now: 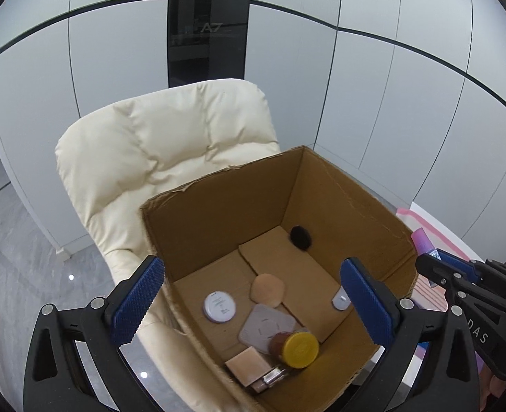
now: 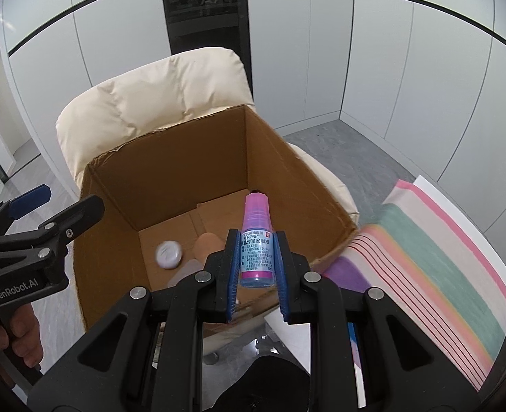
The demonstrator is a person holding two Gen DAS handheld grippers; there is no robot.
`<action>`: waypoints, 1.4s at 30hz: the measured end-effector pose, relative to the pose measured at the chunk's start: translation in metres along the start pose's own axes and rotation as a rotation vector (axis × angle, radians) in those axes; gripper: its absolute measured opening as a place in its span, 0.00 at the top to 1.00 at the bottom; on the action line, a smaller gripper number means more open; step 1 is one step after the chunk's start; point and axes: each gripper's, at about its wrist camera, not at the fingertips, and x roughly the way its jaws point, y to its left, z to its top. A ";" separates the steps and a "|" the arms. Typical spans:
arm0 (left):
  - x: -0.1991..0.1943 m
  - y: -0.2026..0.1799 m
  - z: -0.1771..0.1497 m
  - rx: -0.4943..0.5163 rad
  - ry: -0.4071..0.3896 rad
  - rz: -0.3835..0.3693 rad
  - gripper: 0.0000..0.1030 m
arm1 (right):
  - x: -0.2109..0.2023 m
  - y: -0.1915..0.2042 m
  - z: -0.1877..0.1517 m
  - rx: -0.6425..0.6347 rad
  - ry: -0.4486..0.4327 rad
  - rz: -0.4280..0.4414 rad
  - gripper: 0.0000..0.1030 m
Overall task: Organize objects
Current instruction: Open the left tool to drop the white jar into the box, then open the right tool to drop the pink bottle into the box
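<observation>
"A7" reads on the dark glass panel [image 1: 209, 27] set in the wall, legible in both wrist views. "GenRobot.AI" is printed in white on the black body of the left tool [image 2: 52, 213], seen from the right wrist camera. Letters "DAS" show on the black body of the right tool [image 1: 441, 264] in the left wrist view; the rest is cut off. The pink-and-blue bottle [image 2: 257, 240] carries a blue label with Chinese print, too small to read reliably, ending in "5m". The round white tin [image 1: 219, 306] has print, illegible.
</observation>
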 end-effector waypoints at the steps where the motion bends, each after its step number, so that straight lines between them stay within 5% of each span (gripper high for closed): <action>1: -0.001 0.002 0.000 -0.001 0.000 0.003 0.00 | 0.001 0.003 0.001 -0.002 0.000 0.004 0.81; 16: -0.005 0.037 -0.005 -0.036 0.012 0.046 0.00 | 0.014 0.036 0.006 -0.043 0.008 0.039 0.79; 20: -0.003 0.042 -0.004 -0.048 0.014 0.055 0.00 | 0.014 0.037 0.006 -0.041 0.006 0.032 0.46; 26: 0.001 0.039 -0.006 -0.047 0.032 0.060 0.00 | 0.008 0.028 0.008 -0.009 -0.023 0.021 0.22; 37: 0.010 0.012 -0.003 -0.020 0.038 0.036 0.00 | -0.004 0.001 0.004 0.009 -0.047 -0.013 0.01; 42: 0.014 -0.004 -0.001 -0.003 0.037 0.023 0.00 | -0.009 -0.016 0.000 0.025 -0.052 -0.051 0.00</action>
